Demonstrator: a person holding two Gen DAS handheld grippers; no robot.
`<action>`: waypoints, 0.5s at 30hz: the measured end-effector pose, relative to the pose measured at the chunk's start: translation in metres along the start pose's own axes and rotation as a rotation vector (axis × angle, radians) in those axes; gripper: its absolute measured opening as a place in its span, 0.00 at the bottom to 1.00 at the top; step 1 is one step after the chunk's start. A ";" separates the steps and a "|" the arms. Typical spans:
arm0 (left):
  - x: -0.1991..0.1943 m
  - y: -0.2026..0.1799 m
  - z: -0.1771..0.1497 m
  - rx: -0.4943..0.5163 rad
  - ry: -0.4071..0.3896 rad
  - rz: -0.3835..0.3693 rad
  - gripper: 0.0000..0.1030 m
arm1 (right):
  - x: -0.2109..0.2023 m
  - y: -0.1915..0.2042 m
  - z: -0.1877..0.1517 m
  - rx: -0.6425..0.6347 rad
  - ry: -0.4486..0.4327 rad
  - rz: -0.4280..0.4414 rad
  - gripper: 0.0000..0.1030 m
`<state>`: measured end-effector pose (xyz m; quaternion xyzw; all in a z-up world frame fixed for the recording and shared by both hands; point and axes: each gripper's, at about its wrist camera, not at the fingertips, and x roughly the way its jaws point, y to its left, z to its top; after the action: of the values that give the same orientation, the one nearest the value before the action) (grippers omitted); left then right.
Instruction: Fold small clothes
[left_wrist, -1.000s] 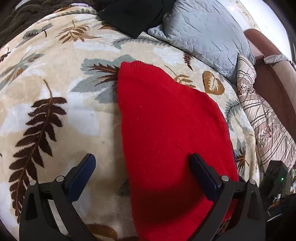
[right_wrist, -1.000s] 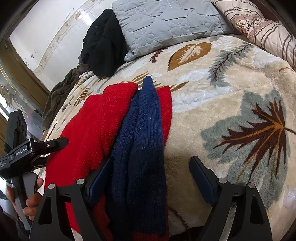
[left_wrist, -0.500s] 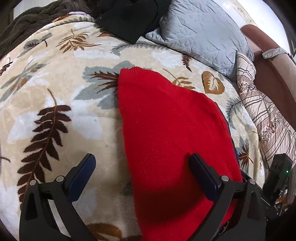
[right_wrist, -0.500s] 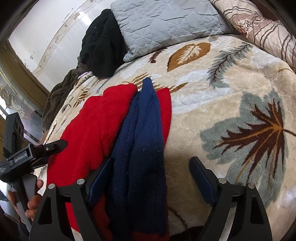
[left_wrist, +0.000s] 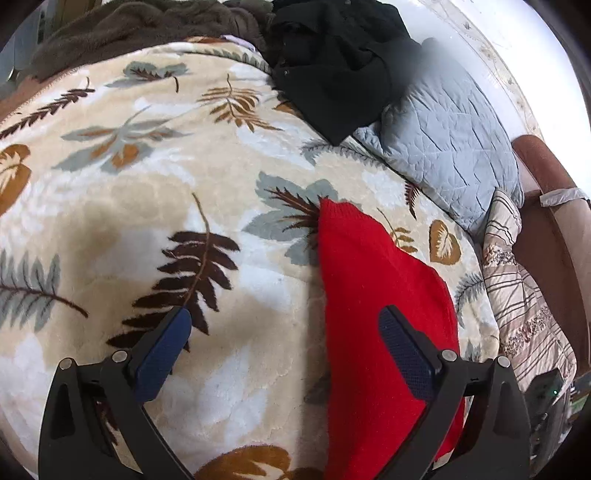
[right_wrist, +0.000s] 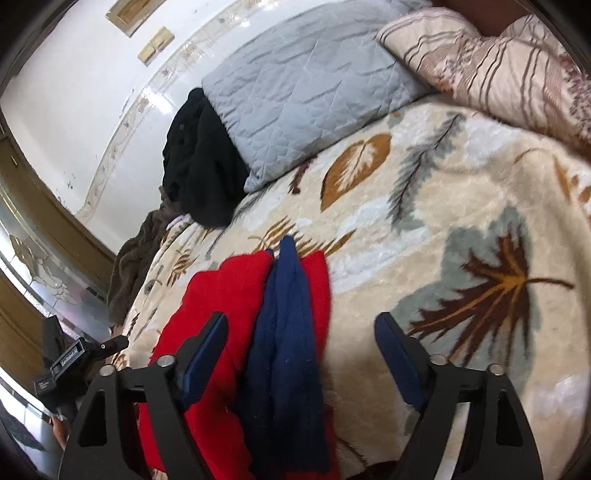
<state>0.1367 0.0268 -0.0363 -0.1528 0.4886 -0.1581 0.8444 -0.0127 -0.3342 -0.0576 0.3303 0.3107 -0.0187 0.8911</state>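
Right wrist view: navy sleeve (right_wrist: 286, 332) between closing right tongs (right_wrist: 301, 343)

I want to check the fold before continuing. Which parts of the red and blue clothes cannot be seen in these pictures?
- Red sweater, left wrist view: near end cut off by the bottom edge and the left gripper.
- Blue cloth, right wrist view: lower end runs out of frame.
- Blue cloth, left wrist view: not visible.
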 end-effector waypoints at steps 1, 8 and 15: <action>0.003 -0.004 -0.001 0.008 0.008 -0.003 0.99 | 0.003 0.004 0.000 -0.015 0.010 0.004 0.65; 0.015 -0.039 -0.014 0.133 0.041 -0.010 0.99 | 0.014 0.039 -0.008 -0.160 0.058 0.074 0.58; 0.040 -0.059 -0.026 0.194 0.116 0.033 0.99 | 0.012 0.050 -0.016 -0.228 0.051 0.099 0.50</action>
<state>0.1258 -0.0461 -0.0549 -0.0529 0.5213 -0.1995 0.8280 0.0003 -0.2836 -0.0443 0.2423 0.3165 0.0692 0.9145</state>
